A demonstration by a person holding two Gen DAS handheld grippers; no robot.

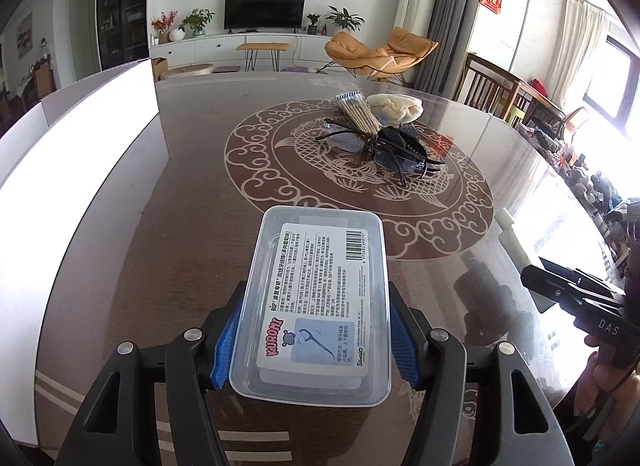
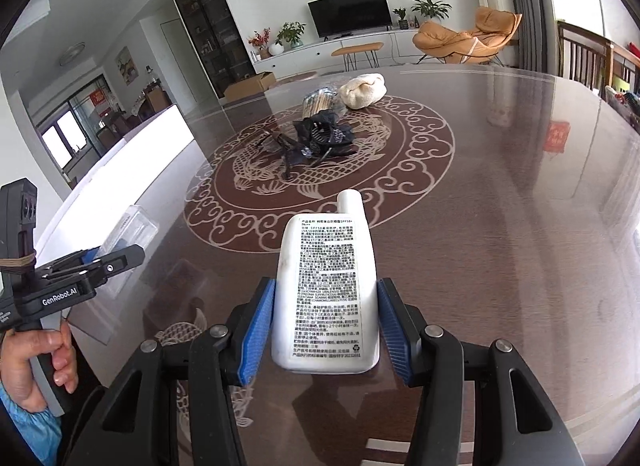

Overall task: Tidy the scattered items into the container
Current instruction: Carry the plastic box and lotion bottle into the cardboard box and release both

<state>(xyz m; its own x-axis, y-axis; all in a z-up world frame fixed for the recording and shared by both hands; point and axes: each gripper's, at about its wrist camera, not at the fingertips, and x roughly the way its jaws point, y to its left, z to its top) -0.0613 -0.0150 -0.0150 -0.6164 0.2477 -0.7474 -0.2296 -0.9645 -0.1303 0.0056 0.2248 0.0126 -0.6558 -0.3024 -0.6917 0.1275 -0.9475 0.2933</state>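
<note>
Clear rectangular plastic floss-pick box sits clamped in the left gripper, the right gripper grips a white sunscreen bottle, black-framed glasses lying beyond on the brown patterned table.

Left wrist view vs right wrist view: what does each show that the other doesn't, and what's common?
Left wrist only: the printed top of the clear floss-pick box between the left gripper pads, and the white container wall at the left.

Right wrist only: the label of the white sunscreen bottle between the right gripper pads, and the hand on the left gripper's handle.

Both: the patterned table, and the pile at its centre: glasses, cotton swabs, black hair claw, cream cloth bundle.
</note>
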